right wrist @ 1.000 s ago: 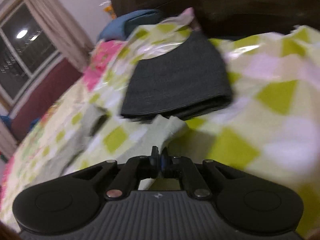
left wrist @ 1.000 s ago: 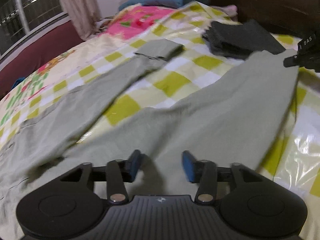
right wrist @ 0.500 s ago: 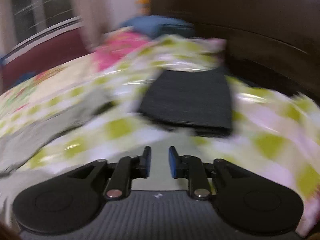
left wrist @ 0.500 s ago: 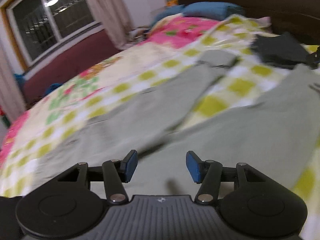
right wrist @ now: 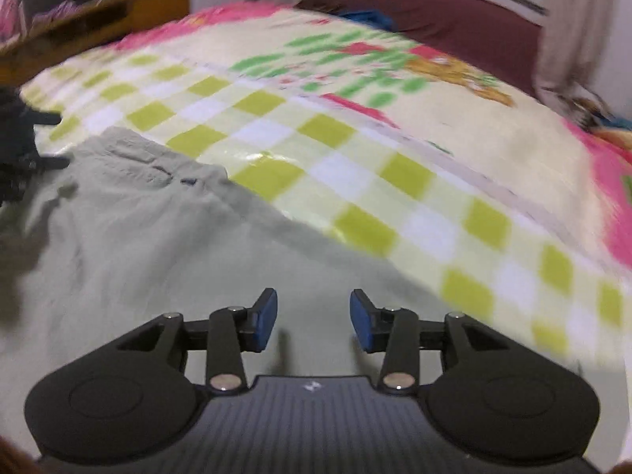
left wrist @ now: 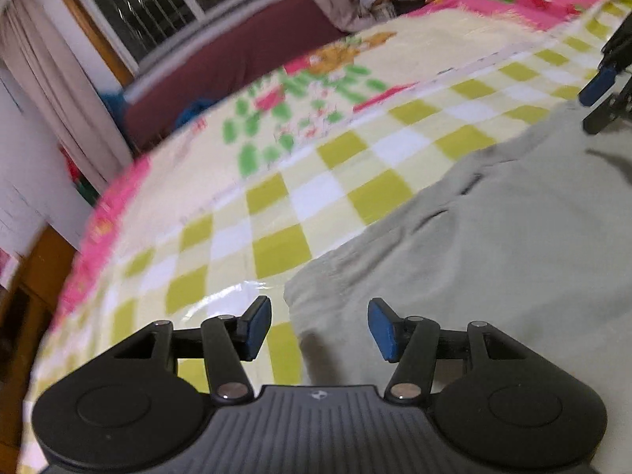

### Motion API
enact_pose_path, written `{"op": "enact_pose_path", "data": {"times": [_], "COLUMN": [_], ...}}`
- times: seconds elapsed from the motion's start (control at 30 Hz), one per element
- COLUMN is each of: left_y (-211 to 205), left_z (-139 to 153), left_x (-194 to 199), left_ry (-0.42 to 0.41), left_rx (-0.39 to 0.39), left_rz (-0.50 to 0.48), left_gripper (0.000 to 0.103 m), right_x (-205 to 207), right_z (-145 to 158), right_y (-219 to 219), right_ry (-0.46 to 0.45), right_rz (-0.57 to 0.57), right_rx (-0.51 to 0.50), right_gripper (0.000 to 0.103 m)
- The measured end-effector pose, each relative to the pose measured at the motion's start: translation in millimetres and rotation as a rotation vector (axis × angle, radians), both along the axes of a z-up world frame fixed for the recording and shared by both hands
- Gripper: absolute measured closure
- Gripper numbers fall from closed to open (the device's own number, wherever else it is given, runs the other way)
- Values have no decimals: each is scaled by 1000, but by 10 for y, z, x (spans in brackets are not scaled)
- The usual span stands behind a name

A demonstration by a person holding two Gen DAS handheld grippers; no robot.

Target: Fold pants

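1. A bed [left wrist: 355, 181] fills both views. Its cover has yellow-green and white squares on the near part, and a flower print with a pink border on the far part.
2. The pants [left wrist: 493, 245], grey-green, lie flat on the checked cover. In the left wrist view they fill the right and near side; in the right wrist view [right wrist: 130, 237] they fill the left and near side.
3. Only the left wrist view shows the window [left wrist: 166, 4] with its curtain, far left. Only the right wrist view shows a brown wooden piece of furniture [right wrist: 98, 12], far left.
4. The left gripper [left wrist: 320, 328] has its jaws apart and nothing is between them; one corner of the pants lies under them.
5. The right gripper [right wrist: 313, 320] hangs over the pants; its jaws are opening and nothing is between them. Its blue pad also shows at the right edge of the left wrist view [left wrist: 598, 87].
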State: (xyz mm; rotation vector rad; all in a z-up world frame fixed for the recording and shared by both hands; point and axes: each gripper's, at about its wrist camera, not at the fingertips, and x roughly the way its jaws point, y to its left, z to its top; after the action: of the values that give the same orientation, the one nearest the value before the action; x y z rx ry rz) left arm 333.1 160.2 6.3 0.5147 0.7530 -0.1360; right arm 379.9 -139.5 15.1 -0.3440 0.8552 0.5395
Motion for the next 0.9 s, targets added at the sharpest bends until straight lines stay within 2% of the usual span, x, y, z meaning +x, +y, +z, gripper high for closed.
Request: {"op": "enact_pose_path", "data": {"times": [0.07,0.13,0.17,0.2,0.23,0.3,0.33,0.37,0.43,0.47,0.5,0.53,0.6,0.67,0.77,0.9], "left_y": [101,121,111,111,117,135,151,164,143,97,63,27,-21,-68,-125,-37], "left_z": [-62,-150,-200,-229,-249,-298,-313,-325,-332,-320,-306,-296,-265,-198,-15,452], "left_x": [218,384,455,512,543,633,667,698,737,705,707,707,722,669,459,-7], "left_ry": [64,109,125,134,141,135,130,137,166,179,186,196,209,185,116,-1], "left_rx": [-57,-75,-76,-81,-95,-114,-120,-129,-140,-141,-129,-117,-97,-70,-35,-81], "left_rz": [-14,-31,-34,-31,-30,-13,2,12,19,-2,-17,-28,-20,-15,-41,-47], "left_gripper": [34,33,31,27,24,8,5,5,18,35,50,56,68,72,73,73], "right_x": [240,307,326,380,420,515,548,547,476,420,389,381,353,273,101,-416], "right_z": [-85,-200,-259,-324,-373,-446,-463,-457,-432,-426,-409,-369,-301,-204,12,508], "right_y": [85,198,269,296,309,272,243,236,236,245,252,253,269,275,233,57], "right_ry": [38,70,71,75,80,87,105,118,116,116,130,147,156,125,55,-59], "right_rz": [40,89,106,121,127,112,96,86,90,101,101,89,64,66,52,37], "right_rx": [-20,-73,-107,-130,-137,-125,-101,-84,-70,-78,-80,-77,-83,-86,-49,31], "right_gripper": [58,50,50,46,38,28,28,29,50,57,76,102,101,101,101,101]}}
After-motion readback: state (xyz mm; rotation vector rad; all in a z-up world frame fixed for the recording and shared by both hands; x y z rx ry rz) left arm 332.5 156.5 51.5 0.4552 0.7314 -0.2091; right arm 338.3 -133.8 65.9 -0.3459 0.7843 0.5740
